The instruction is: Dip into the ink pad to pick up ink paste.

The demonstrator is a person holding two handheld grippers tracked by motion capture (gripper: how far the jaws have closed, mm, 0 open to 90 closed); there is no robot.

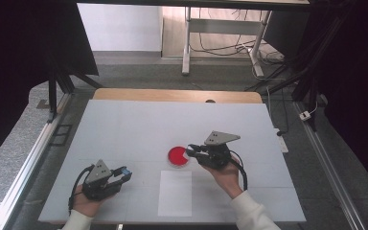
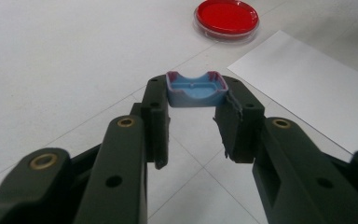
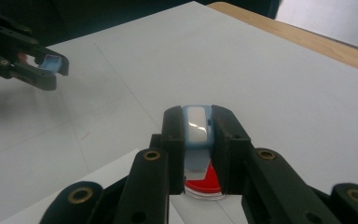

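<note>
Blue cap (image 2: 196,89) sits clamped at the left claw's (image 2: 196,100) tips, red dish (image 2: 226,18) at one o'clock beyond. Right claw (image 3: 199,140) grips a pale blue piece (image 3: 196,127) above that dish on the tabletop (image 1: 124,129).

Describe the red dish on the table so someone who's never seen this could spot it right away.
On the white table, look just beyond the white paper sheet near the front edge. The red dish sits there, beside the right gripper. It is the one round, shallow, clear-rimmed, bright red thing.

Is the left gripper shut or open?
Shut. Left gripper has its fingers pinching a small blue piece.
</note>
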